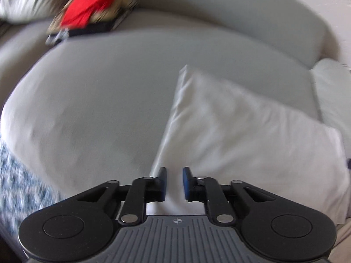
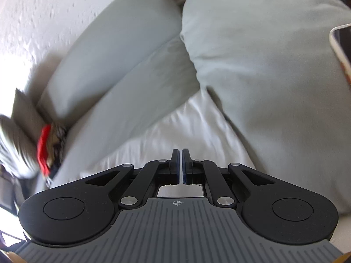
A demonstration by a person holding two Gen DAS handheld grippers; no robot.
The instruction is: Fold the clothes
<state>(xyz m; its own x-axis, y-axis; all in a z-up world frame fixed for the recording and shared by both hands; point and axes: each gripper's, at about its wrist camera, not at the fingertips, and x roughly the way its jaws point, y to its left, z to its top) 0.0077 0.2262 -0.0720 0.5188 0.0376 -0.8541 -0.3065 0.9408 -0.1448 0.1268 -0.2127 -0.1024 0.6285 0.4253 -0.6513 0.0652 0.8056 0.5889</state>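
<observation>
A white garment (image 1: 241,135) lies folded flat on the grey sofa seat (image 1: 98,100), on the right side of the left wrist view. My left gripper (image 1: 174,183) hovers over its near left corner with the jaws slightly apart and nothing between them. In the right wrist view the same white garment (image 2: 175,127) lies below my right gripper (image 2: 181,166). Its jaws are closed together with only a thin slit between the pads, and no cloth shows in them.
A pile of clothes with a red garment (image 1: 94,8) on top sits at the far left of the sofa; it also shows in the right wrist view (image 2: 45,146). A grey cushion (image 2: 274,65) lies right of the white garment. A phone edge (image 2: 342,50) shows at far right.
</observation>
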